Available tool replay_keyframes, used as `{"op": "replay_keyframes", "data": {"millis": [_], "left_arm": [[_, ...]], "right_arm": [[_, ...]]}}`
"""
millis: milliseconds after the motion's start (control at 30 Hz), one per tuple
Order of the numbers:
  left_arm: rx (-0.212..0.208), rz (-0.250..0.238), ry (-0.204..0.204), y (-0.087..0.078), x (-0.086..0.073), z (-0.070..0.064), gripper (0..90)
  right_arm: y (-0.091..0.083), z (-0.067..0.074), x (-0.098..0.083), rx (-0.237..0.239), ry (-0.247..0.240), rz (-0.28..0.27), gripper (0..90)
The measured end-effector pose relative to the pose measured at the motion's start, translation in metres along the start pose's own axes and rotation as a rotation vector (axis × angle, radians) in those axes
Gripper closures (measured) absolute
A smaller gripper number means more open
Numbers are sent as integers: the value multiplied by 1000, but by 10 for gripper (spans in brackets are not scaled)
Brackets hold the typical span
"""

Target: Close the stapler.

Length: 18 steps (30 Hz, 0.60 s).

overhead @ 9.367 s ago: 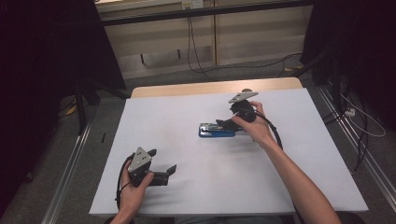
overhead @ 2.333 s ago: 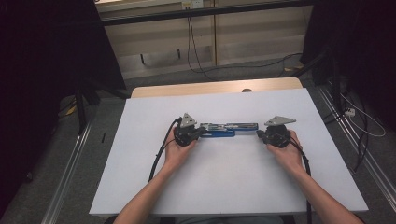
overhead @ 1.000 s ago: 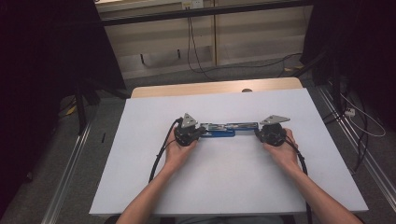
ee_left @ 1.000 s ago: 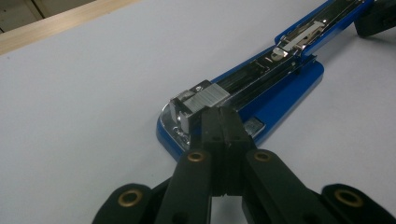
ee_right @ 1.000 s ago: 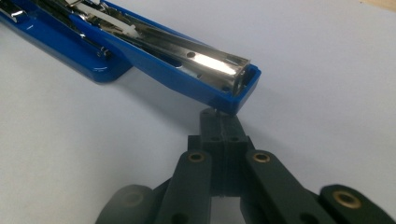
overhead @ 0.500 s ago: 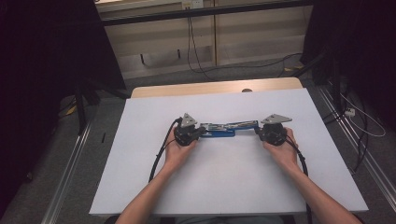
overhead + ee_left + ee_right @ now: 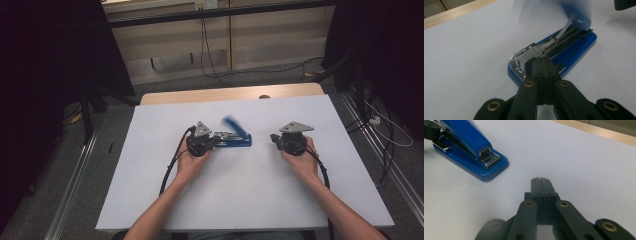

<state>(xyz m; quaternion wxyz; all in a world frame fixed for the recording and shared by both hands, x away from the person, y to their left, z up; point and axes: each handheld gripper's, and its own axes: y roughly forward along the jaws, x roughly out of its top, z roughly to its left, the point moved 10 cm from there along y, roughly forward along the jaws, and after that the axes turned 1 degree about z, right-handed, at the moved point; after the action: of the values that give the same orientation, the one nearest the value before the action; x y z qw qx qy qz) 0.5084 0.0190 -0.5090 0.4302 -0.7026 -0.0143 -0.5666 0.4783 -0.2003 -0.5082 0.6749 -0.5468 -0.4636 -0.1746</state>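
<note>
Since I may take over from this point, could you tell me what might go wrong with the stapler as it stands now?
The stapler has its blue top blurred, apparently swinging; it could snap back onto the magazine. The left gripper, jaws shut, sits at the exposed staples, so a nudge might scatter them or slide the base. The right gripper, also shut, lies apart on the white table, so nothing steadies that end.

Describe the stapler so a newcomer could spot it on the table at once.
Start at the white table and look to its middle, between the person's two hands. The stapler lies there beside the left tongs: the only blue thing on the sheet, its lid swung up over a bare metal staple track.
</note>
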Motion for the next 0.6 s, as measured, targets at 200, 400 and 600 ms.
{"op": "replay_keyframes", "data": {"millis": [200,400,600], "left_arm": [[-1,-3,-10,0,0,-1,900],[-2,-1,-19,0,0,-1,900],[1,0,-20,0,1,-1,895]], "right_arm": [[-2,2,4,19,-2,-31,900],[-4,0,5,25,23,-47,900],[-5,1,8,39,34,-64,828]]}}
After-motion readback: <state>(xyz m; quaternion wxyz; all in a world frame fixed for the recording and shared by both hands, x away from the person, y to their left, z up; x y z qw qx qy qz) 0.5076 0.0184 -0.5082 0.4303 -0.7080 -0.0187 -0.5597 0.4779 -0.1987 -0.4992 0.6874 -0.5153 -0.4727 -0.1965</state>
